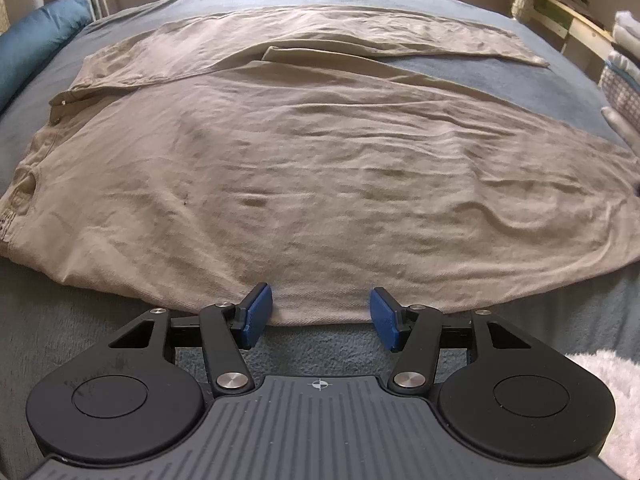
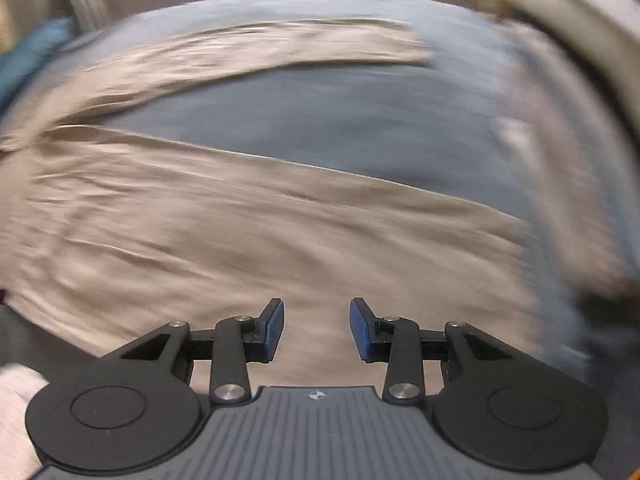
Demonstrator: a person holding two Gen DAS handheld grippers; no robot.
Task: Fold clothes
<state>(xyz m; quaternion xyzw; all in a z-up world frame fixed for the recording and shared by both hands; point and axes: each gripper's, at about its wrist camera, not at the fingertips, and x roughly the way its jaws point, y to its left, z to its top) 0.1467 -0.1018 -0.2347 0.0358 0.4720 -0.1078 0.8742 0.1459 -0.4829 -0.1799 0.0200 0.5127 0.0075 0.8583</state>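
Note:
Beige trousers (image 1: 320, 160) lie spread flat on a blue-grey bed cover (image 1: 480, 76), waistband at the left and both legs running to the right. My left gripper (image 1: 322, 314) stands open at the near edge of the trousers; the cloth's hem lies between its blue pads (image 1: 258, 312) without being pinched. The right wrist view is blurred. There the trousers (image 2: 200, 232) fill the lower half, and my right gripper (image 2: 318, 330) hovers open over the near leg with nothing clamped between its pads (image 2: 274, 330).
A teal pillow (image 1: 32, 40) lies at the far left of the bed. Folded laundry (image 1: 624, 64) is stacked at the right, beside a wooden shelf (image 1: 568, 12). A white fluffy cloth (image 1: 616, 400) sits at the near right corner. Bare bed cover (image 2: 320, 120) shows between the legs.

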